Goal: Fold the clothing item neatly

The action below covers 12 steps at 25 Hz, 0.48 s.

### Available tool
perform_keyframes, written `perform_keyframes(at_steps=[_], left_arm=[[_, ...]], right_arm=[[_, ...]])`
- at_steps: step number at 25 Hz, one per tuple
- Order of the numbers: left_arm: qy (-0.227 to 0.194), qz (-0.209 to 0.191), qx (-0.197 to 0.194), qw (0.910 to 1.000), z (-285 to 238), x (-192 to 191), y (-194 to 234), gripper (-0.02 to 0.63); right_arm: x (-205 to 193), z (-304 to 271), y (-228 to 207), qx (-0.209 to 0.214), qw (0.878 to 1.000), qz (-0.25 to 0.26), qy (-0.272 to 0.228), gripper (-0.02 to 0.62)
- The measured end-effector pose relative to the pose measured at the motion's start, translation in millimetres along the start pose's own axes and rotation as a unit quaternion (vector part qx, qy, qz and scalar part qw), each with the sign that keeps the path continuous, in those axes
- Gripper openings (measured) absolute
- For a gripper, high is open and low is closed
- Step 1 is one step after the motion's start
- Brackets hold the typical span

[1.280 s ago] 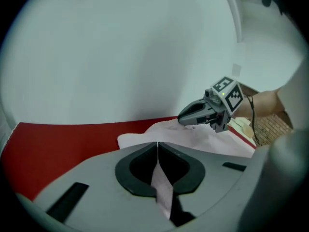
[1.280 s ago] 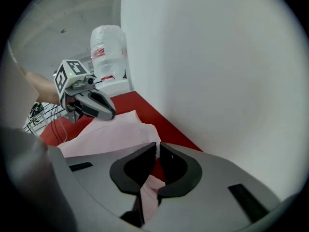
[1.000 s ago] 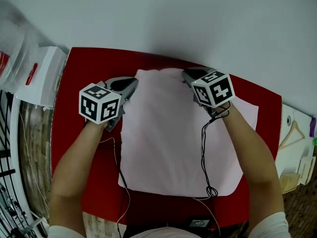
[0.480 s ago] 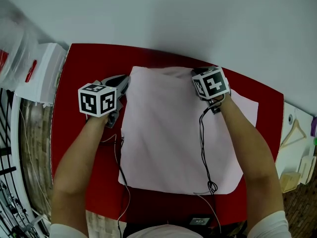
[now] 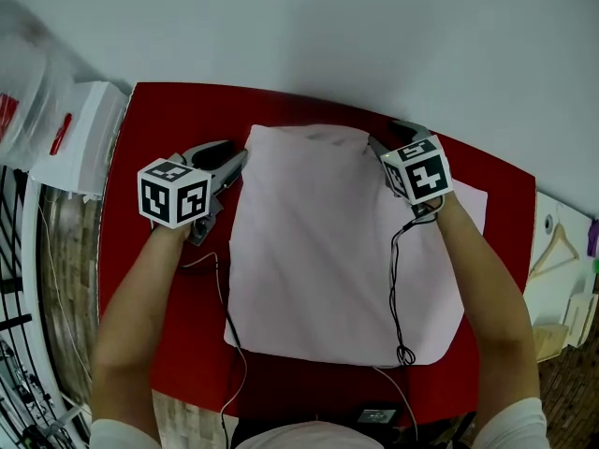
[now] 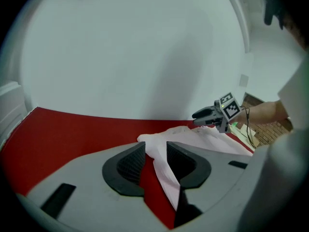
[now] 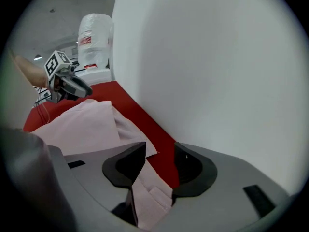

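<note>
Left gripper point(image 6: 155, 162) and right gripper point(image 7: 159, 167) are just opening, loosely straddling far corners of the limp pale-pink cloth garment point(image 5: 328, 241) (best pinched there).

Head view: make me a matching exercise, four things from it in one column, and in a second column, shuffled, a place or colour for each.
Things:
1. garment
2. table
3. white box
4. wooden hanger

Place or colour:
A. red
B. off the table, near the view's right edge
C. spread flat on the table
D. beside the table's left edge

Pairs: 1-C, 2-A, 3-D, 4-B
</note>
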<state>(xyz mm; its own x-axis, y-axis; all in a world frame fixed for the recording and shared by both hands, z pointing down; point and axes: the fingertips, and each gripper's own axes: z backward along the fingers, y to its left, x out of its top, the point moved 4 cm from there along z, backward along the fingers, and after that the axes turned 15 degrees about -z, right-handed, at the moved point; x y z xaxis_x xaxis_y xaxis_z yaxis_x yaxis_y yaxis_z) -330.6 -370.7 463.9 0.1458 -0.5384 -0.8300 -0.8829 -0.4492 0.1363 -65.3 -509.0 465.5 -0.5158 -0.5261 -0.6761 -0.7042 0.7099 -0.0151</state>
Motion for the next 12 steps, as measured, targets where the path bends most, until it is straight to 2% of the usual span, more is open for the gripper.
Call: perform_keyframes(at_steps=[8, 12], left_arm=[[0.068, 0.030, -0.048, 0.9961, 56, -55, -54, 0.120], [0.123, 0.032, -0.059, 0.9901, 71, -92, -96, 0.120]], right_arm=[[-25, 15, 45, 0.073, 0.995, 0.064, 0.025, 0.163], [-33, 2, 66, 0.083, 0.992, 0.090, 0.040, 0.163]])
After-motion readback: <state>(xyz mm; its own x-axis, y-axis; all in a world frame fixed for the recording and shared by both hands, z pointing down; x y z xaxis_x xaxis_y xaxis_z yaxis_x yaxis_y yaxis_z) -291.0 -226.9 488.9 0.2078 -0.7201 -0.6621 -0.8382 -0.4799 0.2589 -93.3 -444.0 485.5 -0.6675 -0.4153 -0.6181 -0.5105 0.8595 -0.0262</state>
